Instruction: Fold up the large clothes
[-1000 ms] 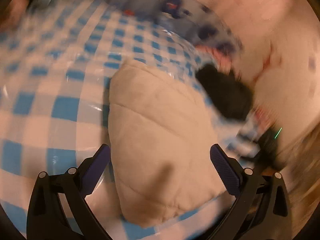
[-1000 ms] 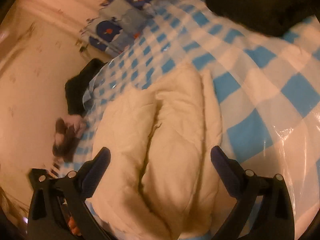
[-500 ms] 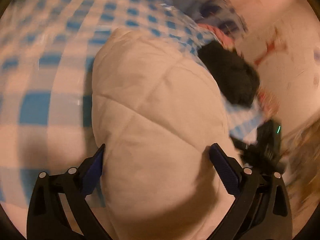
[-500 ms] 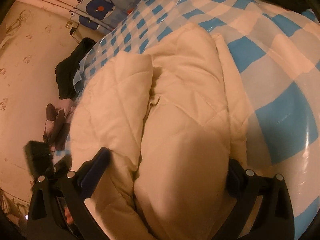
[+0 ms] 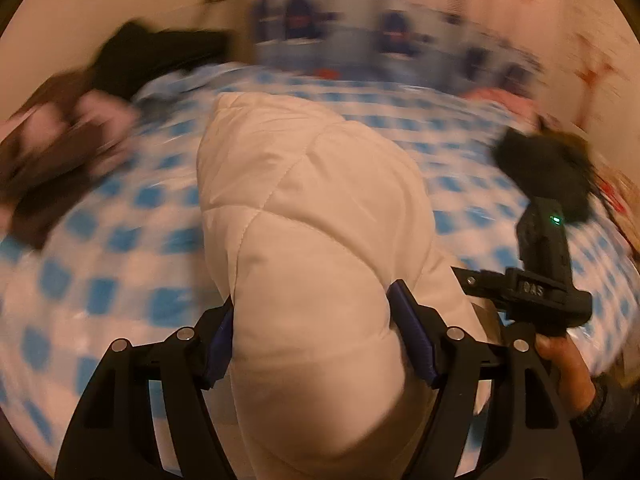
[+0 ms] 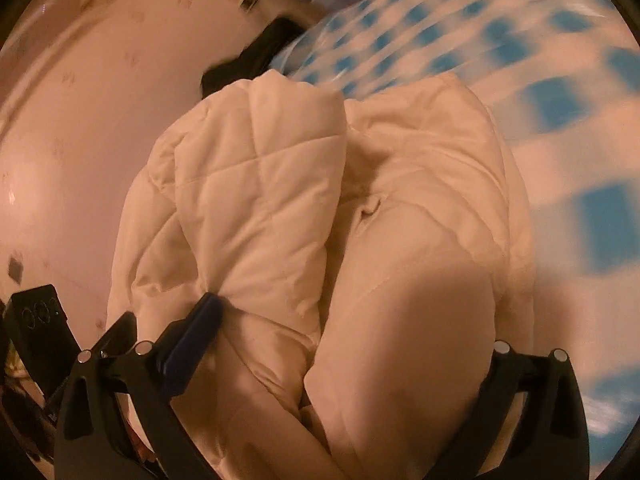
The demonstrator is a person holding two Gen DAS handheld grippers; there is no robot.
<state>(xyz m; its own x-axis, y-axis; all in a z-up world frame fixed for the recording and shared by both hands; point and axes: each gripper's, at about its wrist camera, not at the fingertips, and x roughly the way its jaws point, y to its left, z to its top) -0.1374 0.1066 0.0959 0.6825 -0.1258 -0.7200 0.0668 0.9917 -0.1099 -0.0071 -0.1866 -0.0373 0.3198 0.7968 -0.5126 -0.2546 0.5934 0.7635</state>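
A cream quilted puffer jacket (image 5: 304,216) lies bunched on a blue-and-white checked sheet (image 5: 120,240). My left gripper (image 5: 316,344) is shut on a thick fold of the jacket, its blue pads (image 5: 412,336) pressing both sides. In the right wrist view the jacket (image 6: 304,208) fills the middle. My right gripper (image 6: 340,360) has closed on the jacket's bulk; its left blue pad (image 6: 192,344) presses the fabric and the right finger is buried under it. The right gripper's body also shows in the left wrist view (image 5: 540,280).
Dark and pink clothes (image 5: 64,152) lie at the sheet's left edge. A black garment (image 5: 548,172) lies at the right. A whale-print cloth (image 5: 360,36) lies at the back. A pale floor (image 6: 80,140) lies left of the sheet in the right wrist view.
Both grippers moved in onto the jacket and closed on it. The jacket is bunched up between the fingers, and both views have swung.
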